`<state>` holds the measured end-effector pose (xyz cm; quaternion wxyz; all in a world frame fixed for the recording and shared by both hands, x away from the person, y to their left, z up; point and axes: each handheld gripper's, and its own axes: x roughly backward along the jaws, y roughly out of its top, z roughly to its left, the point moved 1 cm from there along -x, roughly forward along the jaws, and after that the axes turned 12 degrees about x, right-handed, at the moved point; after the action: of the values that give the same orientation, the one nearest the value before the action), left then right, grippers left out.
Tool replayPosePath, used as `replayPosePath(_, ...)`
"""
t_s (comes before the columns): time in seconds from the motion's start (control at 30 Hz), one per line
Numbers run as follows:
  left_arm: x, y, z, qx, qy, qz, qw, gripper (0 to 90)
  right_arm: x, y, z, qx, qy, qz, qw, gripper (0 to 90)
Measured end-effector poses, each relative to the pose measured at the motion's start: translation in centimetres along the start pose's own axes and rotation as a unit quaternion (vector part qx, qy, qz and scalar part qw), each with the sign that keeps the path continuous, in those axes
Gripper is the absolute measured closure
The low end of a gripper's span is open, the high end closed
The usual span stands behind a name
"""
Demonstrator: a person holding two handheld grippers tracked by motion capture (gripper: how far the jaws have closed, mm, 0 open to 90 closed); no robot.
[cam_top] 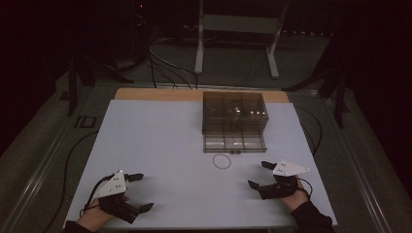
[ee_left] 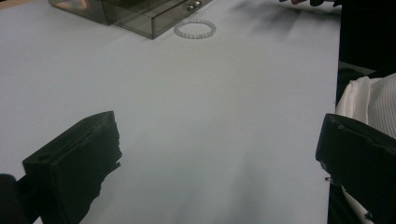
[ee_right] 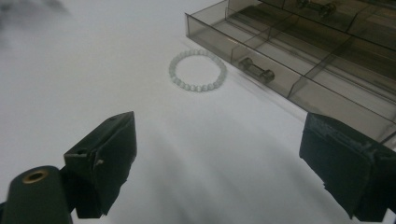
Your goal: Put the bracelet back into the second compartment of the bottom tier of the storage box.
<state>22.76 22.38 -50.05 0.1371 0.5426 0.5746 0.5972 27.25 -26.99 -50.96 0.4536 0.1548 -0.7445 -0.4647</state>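
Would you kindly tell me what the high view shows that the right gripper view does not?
The high view alone shows both hand-held grippers, left gripper and right gripper, each with jaws apart, plus the whole smoky transparent plastic drawer box. The right gripper view alone shows the small metal handle on the pulled-out drawer and its dividers. Both show the pale beaded bracelet lying on the white table just in front of the drawer.
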Motion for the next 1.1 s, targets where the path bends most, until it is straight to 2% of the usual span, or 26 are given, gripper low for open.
replayPosePath(0.23, 0.0, 0.0, 0.1, 0.001, 0.001, -0.001, 1.0000, 0.1, -0.1, 0.3, 0.1, 0.002, 0.008, 0.003, 1.0000, 11.4)
replayPosePath(0.43, 0.0, -0.1, 0.1, 0.004, 0.004, 0.000, 1.0000, 0.2, 0.3, 0.9, 0.1, 0.005, -0.001, 0.001, 1.0000, 11.4)
replayPosePath(0.63, 0.1, 0.0, 0.1, 0.003, 0.005, -0.001, 1.0000, 0.1, 0.7, 1.7, -0.3, 0.002, 0.002, -0.002, 1.0000, 11.4)
replayPosePath(0.7, 0.0, 0.0, 0.1, 0.003, 0.005, 0.000, 1.0000, 0.1, 0.9, 2.1, -0.3, 0.008, -0.009, -0.002, 0.9999, 11.4)
replayPosePath(1.1, -0.5, 0.2, 0.2, 0.000, 0.002, 0.004, 1.0000, 0.1, 1.8, 4.6, -1.1, 0.023, -0.024, -0.013, 0.9994, 11.4)
